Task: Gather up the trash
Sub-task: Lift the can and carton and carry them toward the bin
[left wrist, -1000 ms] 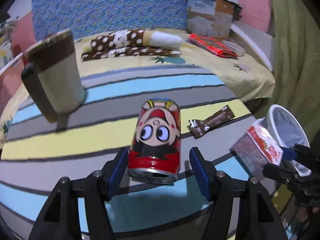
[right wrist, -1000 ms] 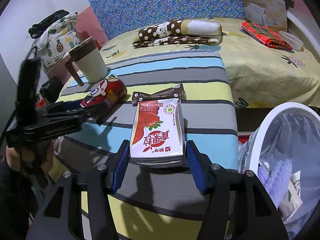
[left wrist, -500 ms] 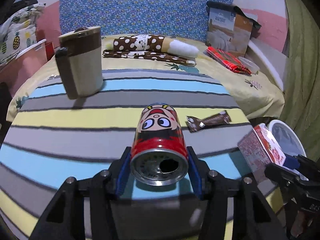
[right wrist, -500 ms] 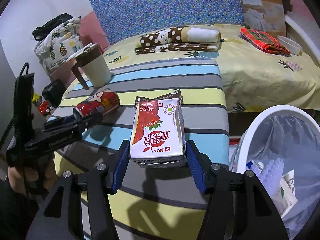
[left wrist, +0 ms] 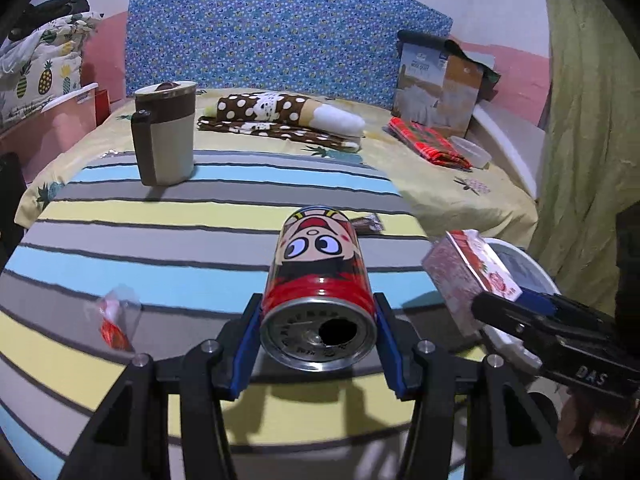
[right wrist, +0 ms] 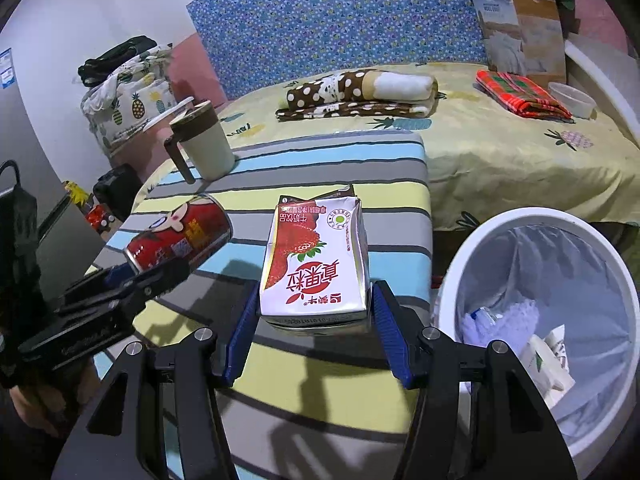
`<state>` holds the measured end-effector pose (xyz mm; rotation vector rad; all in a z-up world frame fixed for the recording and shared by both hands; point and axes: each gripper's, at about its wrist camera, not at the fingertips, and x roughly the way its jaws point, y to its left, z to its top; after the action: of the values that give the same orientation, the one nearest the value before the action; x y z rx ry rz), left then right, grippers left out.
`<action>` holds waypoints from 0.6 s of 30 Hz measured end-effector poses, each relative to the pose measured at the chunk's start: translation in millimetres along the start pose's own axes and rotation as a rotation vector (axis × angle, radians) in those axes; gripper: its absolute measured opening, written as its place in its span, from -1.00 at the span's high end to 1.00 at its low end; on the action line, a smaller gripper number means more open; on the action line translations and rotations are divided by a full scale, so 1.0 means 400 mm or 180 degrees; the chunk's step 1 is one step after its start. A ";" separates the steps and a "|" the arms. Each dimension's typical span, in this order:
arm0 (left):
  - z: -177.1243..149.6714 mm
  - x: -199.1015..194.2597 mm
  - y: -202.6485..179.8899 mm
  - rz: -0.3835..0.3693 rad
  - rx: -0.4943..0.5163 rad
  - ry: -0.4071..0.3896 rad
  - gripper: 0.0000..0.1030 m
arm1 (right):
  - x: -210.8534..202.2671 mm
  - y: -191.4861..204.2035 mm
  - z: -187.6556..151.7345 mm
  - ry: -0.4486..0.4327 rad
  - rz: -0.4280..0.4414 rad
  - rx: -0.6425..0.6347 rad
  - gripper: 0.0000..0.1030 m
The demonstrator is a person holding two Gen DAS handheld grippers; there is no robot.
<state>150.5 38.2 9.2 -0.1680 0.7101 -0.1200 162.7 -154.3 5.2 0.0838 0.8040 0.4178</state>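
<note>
The left gripper (left wrist: 318,334) clamps the red can (left wrist: 318,280) on its side, lifted above the striped cover (left wrist: 160,216); the right gripper (right wrist: 314,322) pinches the strawberry carton (right wrist: 316,256). Carry both over the white bin (right wrist: 500,224) — 1 at a time — before releasing.

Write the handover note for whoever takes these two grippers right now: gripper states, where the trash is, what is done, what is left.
Left gripper: shut on the red cartoon can, lifted off the striped table, open end toward the camera.
Right gripper: shut on the strawberry milk carton, held above the table's edge beside the white bin.
The bin is lined and already holds some trash.
Done: both items picked up.
Left: drop the carton, then the can, into the bin. Then probably the brown wrapper behind the can and the small clear-and-red wrapper on the table. The lidded mug does not look like trash.
</note>
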 end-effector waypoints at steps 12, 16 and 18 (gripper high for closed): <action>-0.016 -0.050 -0.083 -0.0163 0.0087 -0.0078 -0.05 | -0.059 -0.017 -0.012 -0.0152 -0.0063 0.0026 -0.12; -0.016 -0.049 -0.114 -0.0240 0.0133 -0.0070 -0.05 | -0.077 -0.035 -0.015 -0.0205 -0.0132 0.0076 -0.12; -0.014 -0.047 -0.134 -0.0275 0.0165 -0.0064 -0.05 | -0.087 -0.051 -0.016 -0.0240 -0.0183 0.0115 -0.12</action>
<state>129.7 -11.8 27.3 -0.1501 0.6793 -0.2187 143.4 -187.3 19.9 0.1092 0.7380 0.3439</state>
